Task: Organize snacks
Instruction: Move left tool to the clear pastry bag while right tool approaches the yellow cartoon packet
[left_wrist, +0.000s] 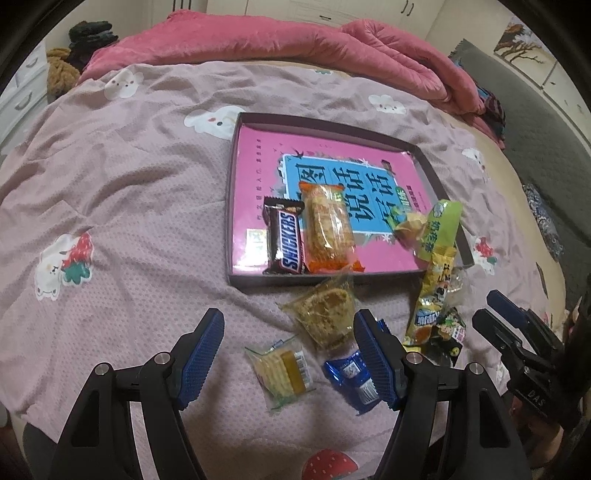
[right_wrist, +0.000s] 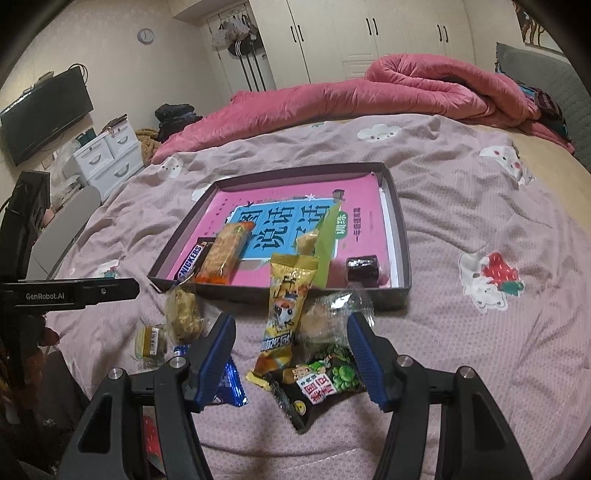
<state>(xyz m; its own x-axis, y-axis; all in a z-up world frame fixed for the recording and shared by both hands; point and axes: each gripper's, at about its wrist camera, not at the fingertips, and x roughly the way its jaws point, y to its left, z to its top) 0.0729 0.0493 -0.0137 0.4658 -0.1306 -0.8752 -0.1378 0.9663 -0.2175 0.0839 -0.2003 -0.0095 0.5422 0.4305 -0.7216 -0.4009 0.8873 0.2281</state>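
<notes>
Both grippers, left (left_wrist: 288, 360) and right (right_wrist: 291, 363), hover open before the tray (left_wrist: 436, 177), grasping nothing. Inside it lie a Snickers (left_wrist: 286, 242) and perhaps a cracker pack (left_wrist: 328, 229) (label blurred).

A shallow dark cardboard tray (left_wrist: 428, 162) with a pink printed liner sits on the mauve patterned bedspread (left_wrist: 122, 206). Along the tray's near edge lie a brown Snickers bar (left_wrist: 286, 240) and, touching it, an orange-ended clear-wrapped biscuit pack (left_wrist: 330, 229). A green wrapper (left_wrist: 441, 229) overhangs the tray's near right corner. The left gripper (left_wrist: 290, 358) has its blue-padded jaws apart over a clear cracker packet (left_wrist: 282, 373), a crumbly cake packet (left_wrist: 325, 314) and a blue wrapper (left_wrist: 351, 376). The right gripper (left_wrist: 491, 310) enters at the right edge.
</notes>
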